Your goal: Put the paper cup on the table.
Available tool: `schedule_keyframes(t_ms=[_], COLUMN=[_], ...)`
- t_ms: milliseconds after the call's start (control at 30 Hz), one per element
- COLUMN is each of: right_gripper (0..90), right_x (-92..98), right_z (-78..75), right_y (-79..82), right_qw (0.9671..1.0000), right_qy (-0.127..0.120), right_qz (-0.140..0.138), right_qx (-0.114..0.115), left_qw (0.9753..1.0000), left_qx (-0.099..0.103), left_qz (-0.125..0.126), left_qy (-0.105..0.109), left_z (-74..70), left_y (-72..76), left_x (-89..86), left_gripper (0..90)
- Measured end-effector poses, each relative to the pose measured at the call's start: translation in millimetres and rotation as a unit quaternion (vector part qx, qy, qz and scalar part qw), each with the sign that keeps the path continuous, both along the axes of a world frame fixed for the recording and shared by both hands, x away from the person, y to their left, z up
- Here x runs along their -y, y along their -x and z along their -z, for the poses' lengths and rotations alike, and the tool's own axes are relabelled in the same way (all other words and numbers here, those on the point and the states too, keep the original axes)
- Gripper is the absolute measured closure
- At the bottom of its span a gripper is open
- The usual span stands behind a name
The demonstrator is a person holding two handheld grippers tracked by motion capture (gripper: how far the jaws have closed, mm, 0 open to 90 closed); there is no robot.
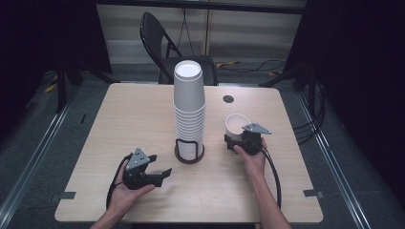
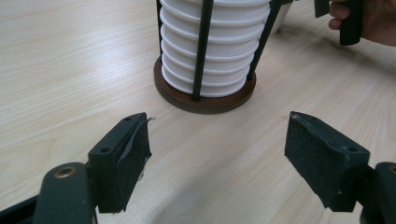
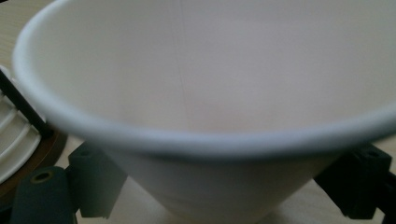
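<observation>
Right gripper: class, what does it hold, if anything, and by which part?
The right gripper holds a single white paper cup, mouth up, its jaws on opposite sides of the lower wall near the base. The left gripper is open and empty.

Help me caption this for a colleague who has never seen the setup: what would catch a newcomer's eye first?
The tall stack of white paper cups stands out, rising from a round holder near the middle of the wooden table. Right of it, the right gripper has its jaws on either side of a single white cup, mouth up. The left gripper rests open near the front left, pointing toward the stack.
</observation>
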State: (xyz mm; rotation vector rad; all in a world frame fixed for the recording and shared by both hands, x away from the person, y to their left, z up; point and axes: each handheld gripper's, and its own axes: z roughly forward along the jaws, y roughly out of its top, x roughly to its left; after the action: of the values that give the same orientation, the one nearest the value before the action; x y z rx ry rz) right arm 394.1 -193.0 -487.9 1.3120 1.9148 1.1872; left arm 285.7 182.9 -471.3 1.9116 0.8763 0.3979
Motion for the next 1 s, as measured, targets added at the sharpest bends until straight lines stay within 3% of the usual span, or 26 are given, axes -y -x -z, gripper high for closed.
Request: schedule_keyframes(t_ms=[467, 633, 767, 933, 1000], right_gripper=[14.3, 14.4, 15.0, 15.2, 15.0], right_x=[11.2, 17.1, 19.8, 21.2, 21.8], right_z=[0.6, -4.3, -9.5, -16.4, -19.6], right_y=[20.1, 30.1, 37.7, 49.7, 54.3], right_qw=[0.9998, 0.9998, 0.9997, 0.9994, 0.9988], right_qy=[-0.009, -0.015, -0.022, -0.026, -0.040], right_qz=[-0.009, -0.006, -0.013, -0.022, -0.028], right_qx=[-0.012, -0.010, -0.006, -0.003, -0.004], left_qw=[0.9999, 0.9999, 0.9995, 0.9996, 0.9997], left_qx=[0.000, 0.001, -0.001, -0.005, -0.001], left_qz=[-0.011, -0.014, -0.032, -0.029, -0.025], left_qy=[-0.001, -0.003, -0.002, 0.000, -0.006], left_z=[-0.2, -0.3, -1.0, -0.4, -0.7], left_y=[-2.1, -2.9, -2.9, -3.2, -2.9], left_x=[-3.6, -3.8, -5.1, -5.6, -4.5], left_gripper=[22.0, 20.8, 19.3, 19.4, 19.4])
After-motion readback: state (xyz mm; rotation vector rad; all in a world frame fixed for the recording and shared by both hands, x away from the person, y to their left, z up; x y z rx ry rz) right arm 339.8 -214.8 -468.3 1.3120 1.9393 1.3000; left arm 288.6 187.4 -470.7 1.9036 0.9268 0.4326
